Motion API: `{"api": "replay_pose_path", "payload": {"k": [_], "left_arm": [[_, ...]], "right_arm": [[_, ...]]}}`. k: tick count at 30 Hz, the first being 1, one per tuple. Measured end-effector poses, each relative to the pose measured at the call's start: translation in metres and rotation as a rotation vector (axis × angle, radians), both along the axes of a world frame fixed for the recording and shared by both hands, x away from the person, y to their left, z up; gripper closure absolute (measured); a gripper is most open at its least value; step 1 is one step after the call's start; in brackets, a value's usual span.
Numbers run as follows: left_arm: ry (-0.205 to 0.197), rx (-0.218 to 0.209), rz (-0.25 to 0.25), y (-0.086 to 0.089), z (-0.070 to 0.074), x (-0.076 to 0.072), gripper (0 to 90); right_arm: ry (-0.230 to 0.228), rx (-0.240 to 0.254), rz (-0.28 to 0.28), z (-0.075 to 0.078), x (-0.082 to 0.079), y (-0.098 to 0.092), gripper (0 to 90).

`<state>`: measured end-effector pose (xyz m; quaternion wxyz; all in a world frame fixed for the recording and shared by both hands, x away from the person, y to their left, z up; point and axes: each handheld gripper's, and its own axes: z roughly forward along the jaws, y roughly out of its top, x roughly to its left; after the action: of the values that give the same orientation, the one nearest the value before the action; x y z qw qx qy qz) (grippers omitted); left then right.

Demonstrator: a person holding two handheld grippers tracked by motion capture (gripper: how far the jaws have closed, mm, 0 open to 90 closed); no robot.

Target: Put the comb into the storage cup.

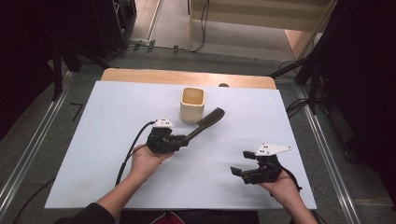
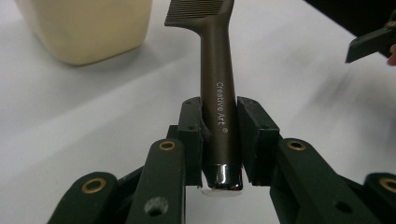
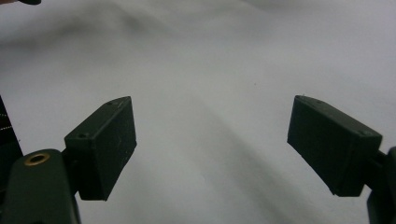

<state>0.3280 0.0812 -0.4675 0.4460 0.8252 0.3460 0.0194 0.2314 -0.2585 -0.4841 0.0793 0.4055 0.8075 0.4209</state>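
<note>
A dark brown comb (image 1: 205,123) with a long handle is held off the white table, its toothed head pointing toward a cream square cup (image 1: 192,103). My left gripper (image 1: 183,139) is shut on the handle's end; in the left gripper view both pads press the handle (image 2: 219,107), which bears the words "Creative Art", and the comb's teeth (image 2: 198,11) sit near the cup (image 2: 88,28). At the table's right front my right gripper (image 1: 242,163) stands open with nothing between its fingers (image 3: 105,144), over bare white surface.
The white board (image 1: 116,140) lies on a wooden table whose far edge (image 1: 187,77) shows behind the cup. Dark stands and cables surround the table. The right gripper's jaw tip (image 2: 371,42) shows at the upper right of the left gripper view.
</note>
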Motion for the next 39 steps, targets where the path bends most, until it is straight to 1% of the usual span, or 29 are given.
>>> {"api": "replay_pose_path", "payload": {"k": [4,5,9,12,15,17,18,19,21,23,24,26,27,28,29,30,32,36,37,39], "left_arm": [[-0.042,-0.027,0.008,-0.007,0.003,-0.005,73.4],[-0.046,-0.04,0.008,-0.01,0.004,-0.006,73.4],[-0.067,-0.068,0.014,-0.019,0.005,-0.009,73.4],[-0.069,-0.092,0.016,-0.027,0.004,-0.011,73.4],[-0.077,-0.104,0.017,-0.035,0.002,-0.013,73.3],[-0.074,-0.121,0.014,-0.039,0.0,-0.014,73.3],[-0.087,-0.119,0.02,-0.042,-0.001,-0.015,73.3],[-0.093,-0.12,0.013,-0.044,-0.002,-0.016,73.3],[-0.1,-0.116,0.016,-0.048,-0.004,-0.016,73.4],[-0.101,-0.124,0.023,-0.052,-0.005,-0.017,73.3],[-0.096,-0.134,0.027,-0.053,-0.006,-0.017,73.3],[-0.103,-0.147,0.036,-0.057,-0.006,-0.018,73.3],[-0.106,-0.154,0.043,-0.059,-0.006,-0.019,73.3],[-0.11,-0.163,0.048,-0.06,-0.006,-0.019,73.3],[-0.104,-0.182,0.049,-0.061,-0.007,-0.019,73.3],[-0.111,-0.183,0.055,-0.063,-0.007,-0.02,73.3],[-0.114,-0.197,0.061,-0.065,-0.008,-0.022,73.3],[-0.111,-0.241,0.089,-0.069,-0.012,-0.027,73.3],[-0.107,-0.256,0.091,-0.07,-0.013,-0.028,73.3],[-0.112,-0.269,0.093,-0.073,-0.016,-0.031,73.3]], "right_arm": [[-0.01,0.007,-0.008,0.002,-0.001,0.0,13.8],[-0.012,0.008,-0.013,0.002,-0.001,0.0,13.8],[-0.027,0.015,-0.028,0.004,-0.001,0.0,13.8],[-0.037,0.02,-0.035,0.006,-0.002,0.001,13.8],[-0.051,0.023,-0.046,0.008,-0.003,0.001,13.8],[-0.046,0.056,-0.074,0.01,-0.003,0.001,13.8],[-0.046,0.065,-0.082,0.011,-0.002,0.001,13.8],[-0.048,0.068,-0.089,0.012,-0.002,0.0,13.8],[-0.058,0.072,-0.1,0.014,-0.003,0.0,13.8],[-0.062,0.078,-0.113,0.015,-0.003,0.001,13.8],[-0.068,0.076,-0.121,0.016,-0.004,0.001,13.8],[-0.072,0.079,-0.131,0.018,-0.004,0.002,13.8],[-0.082,0.076,-0.136,0.019,-0.004,0.003,13.8],[-0.091,0.085,-0.137,0.021,-0.005,0.004,13.8],[-0.097,0.087,-0.139,0.022,-0.005,0.005,13.7],[-0.107,0.086,-0.151,0.024,-0.006,0.006,13.7],[-0.12,0.087,-0.164,0.028,-0.007,0.009,13.7],[-0.129,0.1,-0.195,0.034,-0.008,0.013,13.7],[-0.128,0.107,-0.205,0.035,-0.008,0.013,13.7],[-0.135,0.11,-0.218,0.039,-0.009,0.014,13.8]]}}
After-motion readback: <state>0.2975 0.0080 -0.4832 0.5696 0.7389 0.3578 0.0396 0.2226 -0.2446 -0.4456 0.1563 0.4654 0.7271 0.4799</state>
